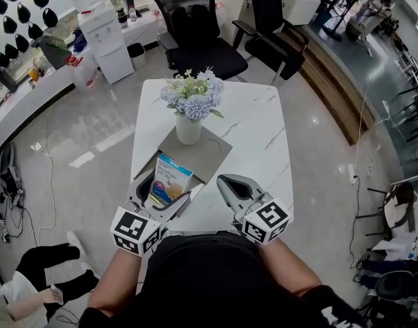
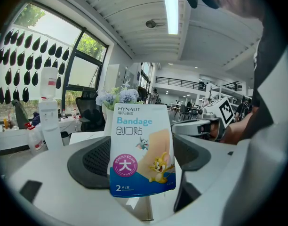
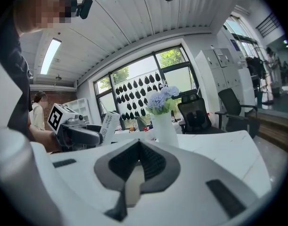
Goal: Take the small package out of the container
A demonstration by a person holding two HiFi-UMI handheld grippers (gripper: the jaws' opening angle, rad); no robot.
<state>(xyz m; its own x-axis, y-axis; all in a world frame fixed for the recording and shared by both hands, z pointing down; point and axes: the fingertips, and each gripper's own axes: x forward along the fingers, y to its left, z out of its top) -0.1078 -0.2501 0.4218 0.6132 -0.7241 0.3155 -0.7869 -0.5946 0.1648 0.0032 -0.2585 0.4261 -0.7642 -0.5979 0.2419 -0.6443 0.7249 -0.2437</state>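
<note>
L gripper (image 1: pixel 162 195): jaws part-open, clamped on the small package (image 2: pixel 141 149), a bandage pack held upright btw the dark pads. In head view the pack is over a dark container (image 1: pixel 143 182) at the counter (image 1: pixel 263 135) front-left; can't tell if it's clear of the rim. R gripper (image 3: pixel 138 149): jaws closed, nothing btw them, just beside L.
</note>
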